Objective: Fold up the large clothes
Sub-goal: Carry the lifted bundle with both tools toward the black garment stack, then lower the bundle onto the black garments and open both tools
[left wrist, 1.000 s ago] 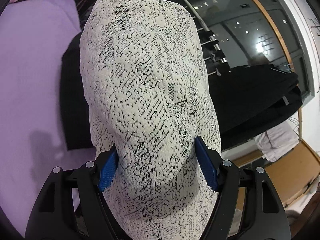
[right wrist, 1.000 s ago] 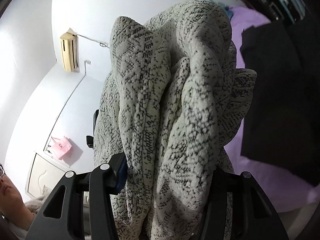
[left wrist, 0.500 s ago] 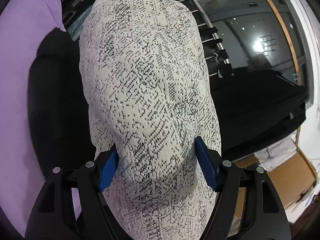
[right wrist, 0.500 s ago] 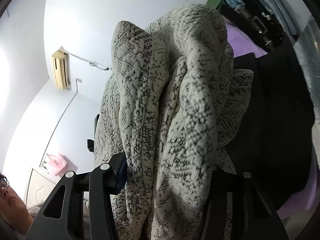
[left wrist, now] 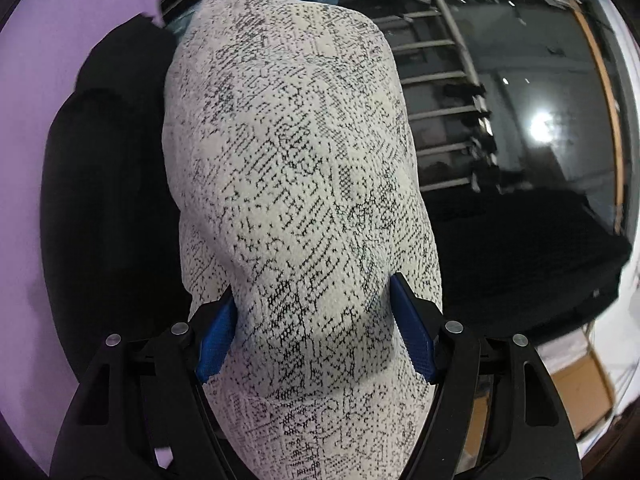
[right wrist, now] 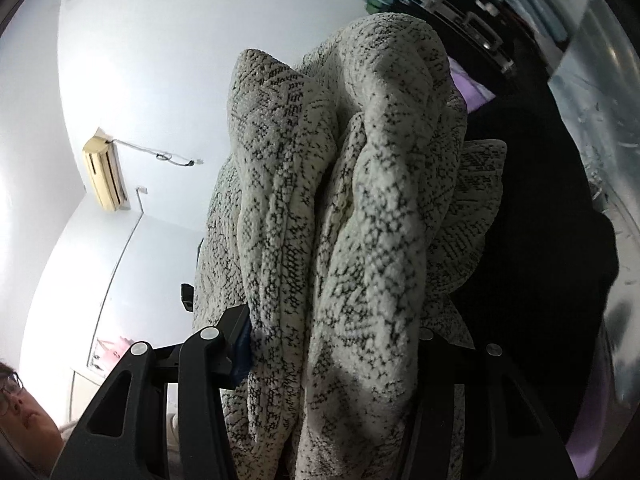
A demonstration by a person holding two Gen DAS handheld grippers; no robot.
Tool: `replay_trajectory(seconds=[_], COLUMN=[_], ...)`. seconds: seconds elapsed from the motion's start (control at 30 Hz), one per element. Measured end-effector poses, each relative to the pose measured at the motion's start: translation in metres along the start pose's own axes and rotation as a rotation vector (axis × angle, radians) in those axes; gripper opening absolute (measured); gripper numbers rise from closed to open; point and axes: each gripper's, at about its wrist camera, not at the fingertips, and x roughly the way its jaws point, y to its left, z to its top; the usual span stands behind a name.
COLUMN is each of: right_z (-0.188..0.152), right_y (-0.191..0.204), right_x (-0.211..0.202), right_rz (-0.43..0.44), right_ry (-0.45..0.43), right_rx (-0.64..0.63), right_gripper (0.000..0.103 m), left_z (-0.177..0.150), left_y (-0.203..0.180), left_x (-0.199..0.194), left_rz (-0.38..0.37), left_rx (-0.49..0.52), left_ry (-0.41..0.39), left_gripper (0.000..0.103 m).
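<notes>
Both your grippers are clamped on the speckled knit garment: the left gripper [left wrist: 316, 332] pinches a smooth bulge, the right gripper [right wrist: 332, 344] a bunched wad. Lift evenly and keep both corners level. Purple bedding [left wrist: 60, 60] lies at ten o'clock, a black garment [left wrist: 108, 200] at nine.

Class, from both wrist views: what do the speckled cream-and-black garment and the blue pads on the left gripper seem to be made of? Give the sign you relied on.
Speckled cream-and-black garment: looks like thick knitted yarn, matte and nubbly; visible stitch loops and soft, rounded folds.
Blue pads on the left gripper: probably rubber or textured plastic; a fine grid pattern shows on a matte surface, though the exact material is uncertain.
</notes>
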Motion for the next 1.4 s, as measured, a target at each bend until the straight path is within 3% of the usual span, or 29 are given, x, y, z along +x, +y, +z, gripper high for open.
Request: replay_trajectory(seconds=[0.07,0.2,0.3,0.43,0.53,0.57,0.6,0.73,0.8,0.87,1.03,1.1,1.2,1.27,1.33,1.4], right_z=[-0.005,-0.031,-0.054,-0.079,-0.097,-0.097,-0.097,-0.118,-0.129,-0.143,-0.158,-0.164,-0.160,-0.156,-0.143,-0.144], right_y=[-0.010,-0.047,-0.049,-0.033,-0.014,-0.009,-0.008,0.028,0.064,0.118,0.236,0.254,0.252,0.236,0.201,0.169], right_x=[-0.017,-0.009,-0.007,-0.014,-0.040,-0.051,-0.069,-0.117,-0.133,-0.137,-0.124,-0.111,-0.092,-0.086,-0.071,-0.068], right_rz=[0.042,0.127,0.149,0.112,0.047,0.033,0.006,-0.211,-0.291,-0.360,-0.657,-0.758,-0.924,-0.962,-0.996,-0.940], right_ry=[0.002,-0.006,-0.010,-0.010,-0.004,-0.009,-0.015,-0.057,-0.090,-0.122,-0.159,-0.131,-0.046,0.002,0.019,0.022], right_rx=[0.054,0.142,0.151,0.134,0.124,0.134,0.150,0.146,0.070,-0.023,-0.253,-0.318,-0.323,-0.283,-0.257,-0.186], right_gripper=[0.050,0.049,0.049,0.051,0.071,0.087,0.093,0.093,0.093,0.093,0.097,0.097,0.097,0.097,0.097,0.097], left_z=[0.008,0.012,0.006,0.001,-0.004,-0.004,-0.006,-0.019,-0.033,-0.044,-0.075,-0.079,-0.085,-0.091,-0.094,-0.095], left_y=[0.029,0.073,0.078,0.072,0.064,0.056,0.043,-0.022,-0.056,-0.081,-0.113,-0.115,-0.104,-0.093,-0.079,-0.065], left_x=[0.004,0.010,0.010,0.010,-0.014,-0.024,-0.037,-0.077,-0.081,-0.072,-0.039,-0.015,0.011,0.026,0.036,0.044], left_rz=[-0.010,-0.052,-0.073,-0.062,0.010,0.042,0.074,0.180,0.296,0.422,0.547,0.605,0.672,0.780,0.791,0.787], left_rx=[-0.049,-0.108,-0.093,-0.106,-0.104,-0.089,-0.055,0.073,0.145,0.201,0.302,0.319,0.328,0.360,0.356,0.349], left_ry=[-0.003,-0.017,-0.037,-0.041,-0.058,-0.075,-0.105,-0.187,-0.197,-0.202,-0.211,-0.177,-0.125,-0.119,-0.098,-0.096], left_gripper=[0.069,0.072,0.073,0.075,0.085,0.091,0.093,0.097,0.097,0.097,0.097,0.097,0.097,0.097,0.098,0.098])
